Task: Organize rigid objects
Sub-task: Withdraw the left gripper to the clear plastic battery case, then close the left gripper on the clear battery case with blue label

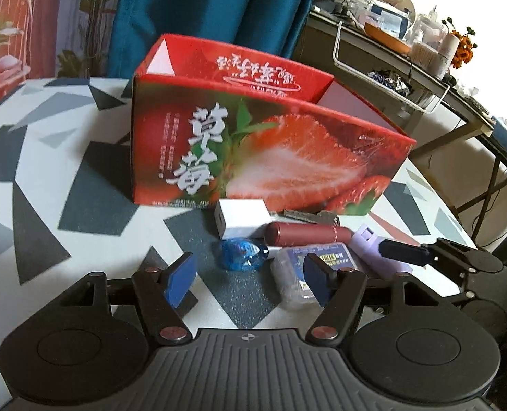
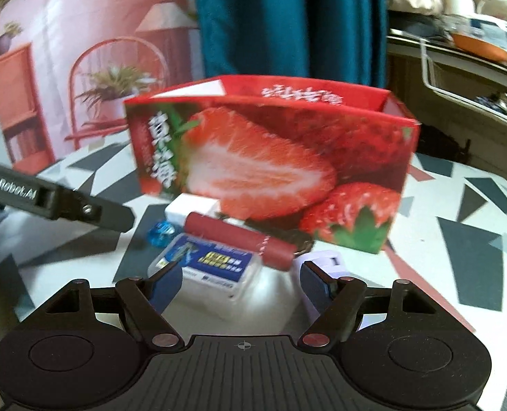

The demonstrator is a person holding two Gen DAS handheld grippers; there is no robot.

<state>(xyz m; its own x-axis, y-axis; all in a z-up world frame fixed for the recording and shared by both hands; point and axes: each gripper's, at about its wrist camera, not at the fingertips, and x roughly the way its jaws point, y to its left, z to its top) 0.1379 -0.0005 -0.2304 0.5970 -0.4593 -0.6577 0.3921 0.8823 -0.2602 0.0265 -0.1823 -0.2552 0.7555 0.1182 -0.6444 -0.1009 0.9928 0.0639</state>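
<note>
A red open-topped strawberry box point(image 1: 253, 144) point(image 2: 270, 164) stands on the patterned table. In front of it lie a white charger block point(image 1: 241, 217), a dark red tube point(image 1: 308, 234) point(image 2: 239, 239), a blue shiny object point(image 1: 241, 255) point(image 2: 160, 233), a clear case with a blue label point(image 1: 308, 274) point(image 2: 212, 263), a lilac box point(image 1: 387, 257) point(image 2: 328, 262) and a grey key-like piece point(image 1: 308, 216). My left gripper point(image 1: 250, 279) is open and empty, just short of the pile. My right gripper point(image 2: 239, 286) is open, its fingers either side of the clear case.
The round table point(image 1: 47, 178) has a grey, black and white triangle pattern. A teal curtain point(image 1: 219, 10) hangs behind. A cluttered desk with a white wire rack point(image 1: 390, 78) stands at the right. The right gripper's finger point(image 1: 407, 253) shows in the left view; the left gripper's arm point(image 2: 54, 202) in the right.
</note>
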